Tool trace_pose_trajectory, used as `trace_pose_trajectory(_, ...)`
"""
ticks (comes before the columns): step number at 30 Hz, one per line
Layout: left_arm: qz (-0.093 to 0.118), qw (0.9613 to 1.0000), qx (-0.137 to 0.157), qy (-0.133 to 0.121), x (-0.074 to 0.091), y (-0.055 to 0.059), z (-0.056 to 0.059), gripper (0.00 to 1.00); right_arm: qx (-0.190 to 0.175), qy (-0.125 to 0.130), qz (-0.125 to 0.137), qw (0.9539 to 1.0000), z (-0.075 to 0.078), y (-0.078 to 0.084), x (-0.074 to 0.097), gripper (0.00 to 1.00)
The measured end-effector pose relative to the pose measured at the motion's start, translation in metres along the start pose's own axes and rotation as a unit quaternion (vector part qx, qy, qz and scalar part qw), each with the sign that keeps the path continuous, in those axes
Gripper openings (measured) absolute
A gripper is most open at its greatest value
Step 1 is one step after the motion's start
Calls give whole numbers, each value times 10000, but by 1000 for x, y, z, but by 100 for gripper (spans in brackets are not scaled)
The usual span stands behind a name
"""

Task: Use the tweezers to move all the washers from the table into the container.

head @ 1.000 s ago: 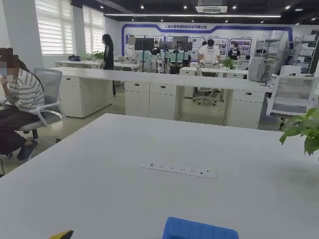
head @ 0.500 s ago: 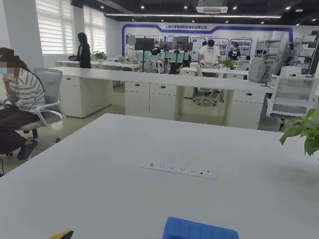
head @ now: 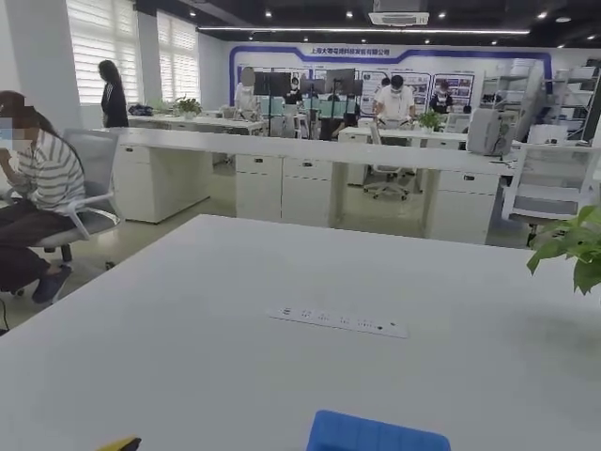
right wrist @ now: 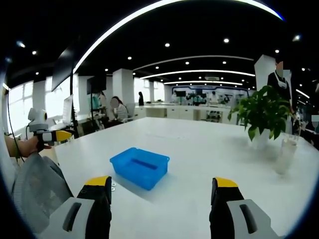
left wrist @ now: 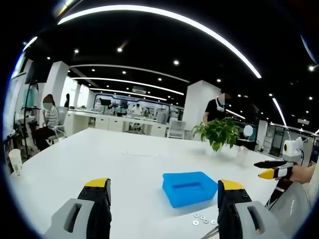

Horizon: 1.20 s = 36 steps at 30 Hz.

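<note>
A blue container (head: 376, 435) stands on the white table (head: 188, 329) at the bottom edge of the head view. In the left gripper view the container (left wrist: 189, 186) sits ahead, and several small washers (left wrist: 202, 218) lie on the table just in front of it. My left gripper (left wrist: 164, 186) is open with nothing between its yellow-tipped jaws. My right gripper (right wrist: 162, 181) is also open and empty, with the container (right wrist: 139, 167) ahead to its left and washers (right wrist: 114, 187) beside the left jaw. A gripper's yellow tip (head: 117, 443) peeks in at the bottom of the head view.
A power strip (head: 338, 321) lies mid-table. A potted plant (head: 568, 244) stands at the right edge, with a clear cup (right wrist: 285, 154) near it. A paper cup (left wrist: 15, 159) sits at the table's far left. A person (head: 38, 188) sits off the left side.
A person in the background has walked to the left. The table, the container and the yellow tip stay as they were.
</note>
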<state>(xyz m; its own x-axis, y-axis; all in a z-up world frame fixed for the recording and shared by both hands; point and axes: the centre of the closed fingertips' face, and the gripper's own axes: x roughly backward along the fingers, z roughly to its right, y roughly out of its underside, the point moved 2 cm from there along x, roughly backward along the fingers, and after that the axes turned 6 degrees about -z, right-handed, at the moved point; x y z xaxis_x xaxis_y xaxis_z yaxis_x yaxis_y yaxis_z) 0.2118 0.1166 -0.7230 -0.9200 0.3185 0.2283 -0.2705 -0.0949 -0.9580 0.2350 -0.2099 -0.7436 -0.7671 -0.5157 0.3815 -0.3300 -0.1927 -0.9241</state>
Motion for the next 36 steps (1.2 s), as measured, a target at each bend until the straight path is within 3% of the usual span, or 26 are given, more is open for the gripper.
trace_pose_trajectory(12, -28, 10000, -14, -12, -1, 1, -1, 90, 42, -19, -35, 10000, 0, 2, -3, 81)
trace_pose_trajectory(16, -64, 9999, -80, 12, -1, 2, 1, 90, -238, -67, 61, 9997, 1, -1, -1, 81)
trace_pose_trajectory(20, -136, 9998, -133, 30, -2, 4, 3, 90, -275, -9, 116, 9996, 10, 0, 1, 81)
trace_pose_trajectory(30, -157, 9998, -81, -6, -3, 5, 0, 89, -188, -73, 8, 9998, 4, 3, -3, 80)
trace_pose_trajectory(34, -339, 9994, -62, 88, -4, 9, 1, 86, -235, -104, -48, 9997, 3, 4, -4, 80)
trace_pose_trajectory(36, -608, 9978, 21, 278, -5, 16, 4, 83, -192, -137, -287, 9993, 2, 8, -6, 76)
